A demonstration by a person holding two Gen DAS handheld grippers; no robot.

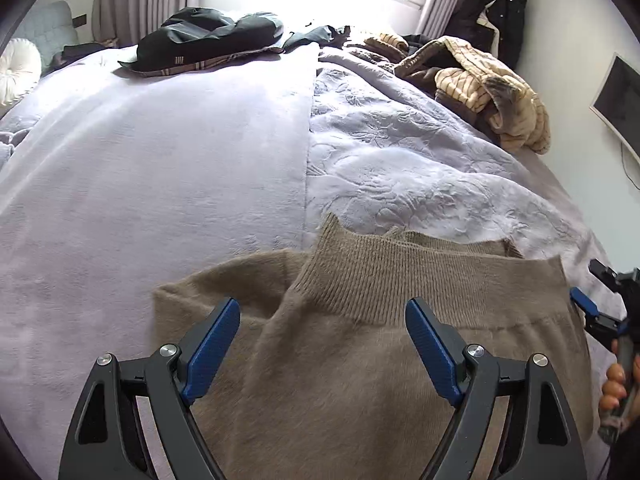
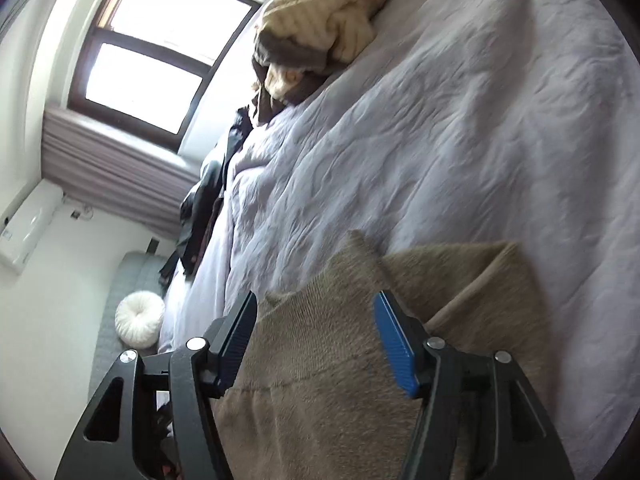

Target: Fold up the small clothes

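Bed (image 1: 160,160) carries my tan sweater (image 1: 360,360), partly folded near its front edge; left gripper (image 1: 322,340) and right gripper (image 2: 316,340) both gape empty; folds remain.

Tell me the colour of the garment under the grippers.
Tan, a plain beige-brown knit garment with a ribbed band; clearest in the left wrist view.

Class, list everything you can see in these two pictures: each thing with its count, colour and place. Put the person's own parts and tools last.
knitted garment: one, tan, near edge of bed
bedspread: one, pale lilac, covering bed
clothes heap: one, cream and brown, far right of bed
dark garment: one, black, far end of bed
round cushion: one, white, beside bed
window: one, brown frame, far wall
left tool: black, blue pads, open above the garment
right tool: same colours, open
hand: one, right edge, gripping handle
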